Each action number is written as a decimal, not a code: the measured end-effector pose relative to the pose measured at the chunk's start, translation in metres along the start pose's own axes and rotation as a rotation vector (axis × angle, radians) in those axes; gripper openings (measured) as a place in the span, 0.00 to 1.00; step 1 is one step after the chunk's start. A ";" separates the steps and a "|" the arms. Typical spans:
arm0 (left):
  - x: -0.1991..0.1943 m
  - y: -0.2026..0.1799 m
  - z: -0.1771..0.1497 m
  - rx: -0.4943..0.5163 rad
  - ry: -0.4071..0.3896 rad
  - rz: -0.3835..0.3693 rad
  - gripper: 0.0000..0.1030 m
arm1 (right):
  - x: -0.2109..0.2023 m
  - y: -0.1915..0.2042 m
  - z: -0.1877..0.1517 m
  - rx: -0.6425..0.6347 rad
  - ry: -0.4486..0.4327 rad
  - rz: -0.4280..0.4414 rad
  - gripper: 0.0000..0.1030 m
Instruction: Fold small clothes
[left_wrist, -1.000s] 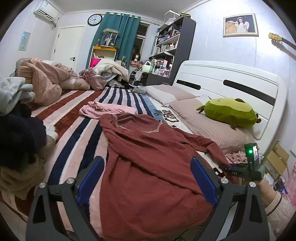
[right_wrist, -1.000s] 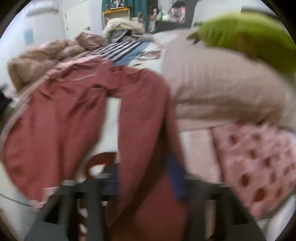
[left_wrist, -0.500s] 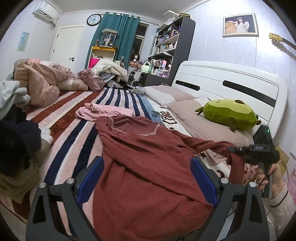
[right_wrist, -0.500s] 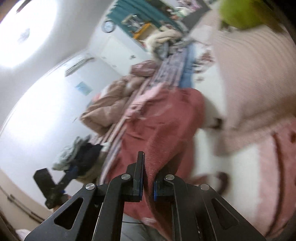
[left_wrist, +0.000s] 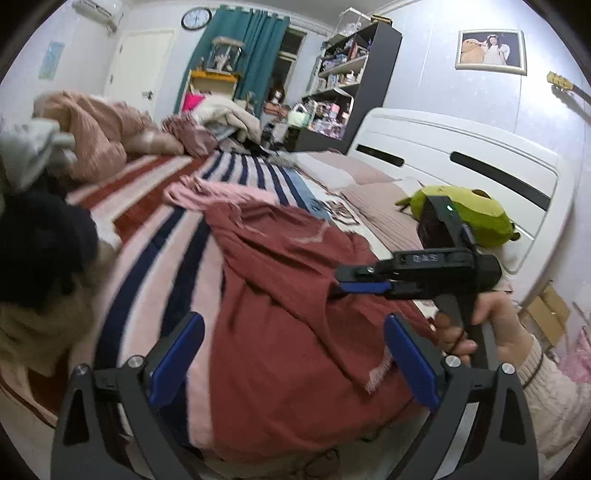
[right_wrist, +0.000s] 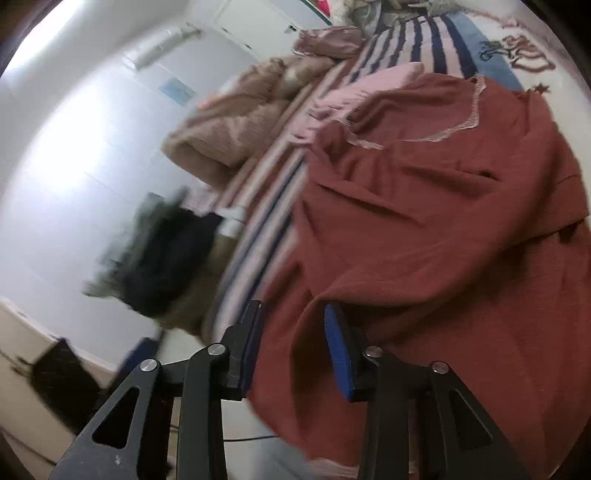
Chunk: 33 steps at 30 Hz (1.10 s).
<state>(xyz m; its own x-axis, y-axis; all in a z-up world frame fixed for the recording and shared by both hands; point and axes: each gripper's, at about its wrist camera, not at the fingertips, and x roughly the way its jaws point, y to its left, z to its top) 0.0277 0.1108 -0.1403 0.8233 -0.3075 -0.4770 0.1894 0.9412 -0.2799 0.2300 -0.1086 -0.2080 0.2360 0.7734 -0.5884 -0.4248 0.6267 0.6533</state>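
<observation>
A dark red garment lies spread on the striped bed; it also fills the right wrist view. Its right sleeve lies folded over onto the body. My left gripper is open and empty, hovering over the garment's lower part. My right gripper reaches in from the right over the folded sleeve; in its own view its jaws stand apart with red cloth lying loose between them.
A pink garment lies beyond the red one. A pile of clothes sits at the left. A green plush toy and pillows lie by the white headboard. Crumpled bedding lies at the far end.
My right gripper carried the sleeve leftward across the garment's body, then its jaws opened and the cloth is no longer pinched. The left gripper stayed open and shifted slightly.
</observation>
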 end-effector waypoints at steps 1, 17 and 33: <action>0.005 -0.001 -0.003 0.004 0.014 -0.003 0.93 | -0.004 0.000 -0.001 -0.007 -0.009 0.004 0.30; 0.139 -0.070 -0.033 0.107 0.262 0.042 0.12 | -0.118 -0.064 -0.034 -0.134 -0.187 -0.429 0.52; 0.076 0.023 0.006 0.105 0.190 0.177 0.27 | -0.036 -0.115 0.030 -0.189 -0.022 -0.659 0.53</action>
<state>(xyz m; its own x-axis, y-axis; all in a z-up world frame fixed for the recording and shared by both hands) 0.0982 0.1102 -0.1786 0.7352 -0.1482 -0.6615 0.1136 0.9889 -0.0953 0.2963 -0.2058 -0.2475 0.5141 0.2397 -0.8235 -0.3315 0.9411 0.0670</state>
